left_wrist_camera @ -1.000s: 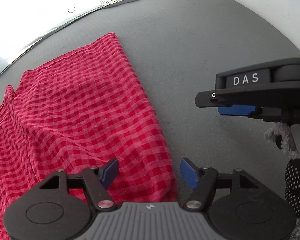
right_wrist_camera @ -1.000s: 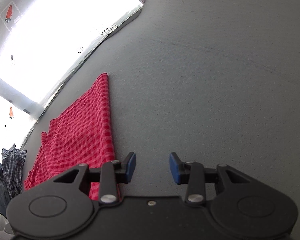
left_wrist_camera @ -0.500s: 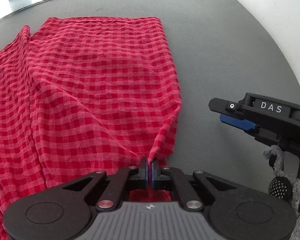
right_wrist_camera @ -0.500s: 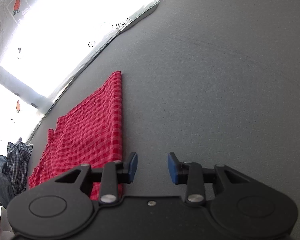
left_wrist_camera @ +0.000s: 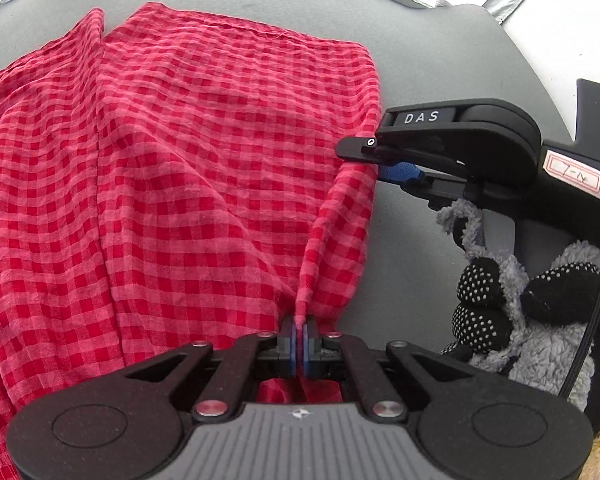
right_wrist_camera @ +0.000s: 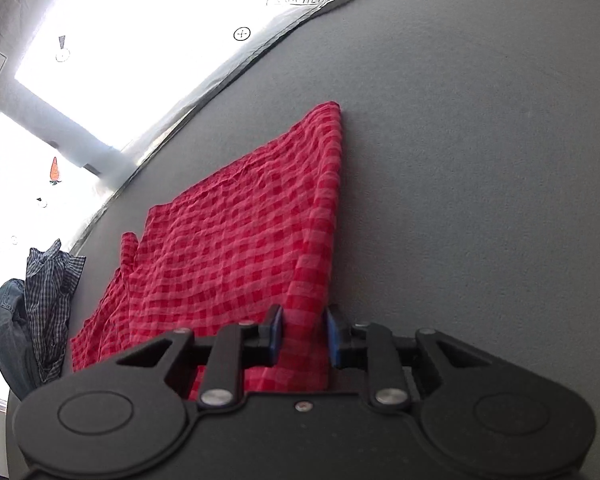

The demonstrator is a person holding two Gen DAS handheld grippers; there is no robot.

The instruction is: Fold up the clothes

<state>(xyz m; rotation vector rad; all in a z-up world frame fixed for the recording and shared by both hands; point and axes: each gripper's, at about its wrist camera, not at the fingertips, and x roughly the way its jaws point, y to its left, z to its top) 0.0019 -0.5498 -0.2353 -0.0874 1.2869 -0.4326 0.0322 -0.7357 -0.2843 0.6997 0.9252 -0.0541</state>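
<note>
A red checked cloth [left_wrist_camera: 172, 184] lies spread on the grey table. My left gripper [left_wrist_camera: 299, 338] is shut on the cloth's near right edge, pinching up a ridge of fabric. My right gripper [right_wrist_camera: 302, 330] is open, its blue pads on either side of the cloth's right edge [right_wrist_camera: 260, 232]. Seen from the left wrist view, the right gripper [left_wrist_camera: 374, 156] comes in from the right, touching the cloth's edge farther along.
The grey table [right_wrist_camera: 480, 160] runs to a bright white edge at the back. A pile of dark checked and denim clothes [right_wrist_camera: 32, 304] sits at the far left. A gloved hand [left_wrist_camera: 520, 300] holds the right gripper.
My left gripper closed on the cloth's edge and has stayed shut on it. My right gripper moved left until the cloth's right edge came between its open fingers.
</note>
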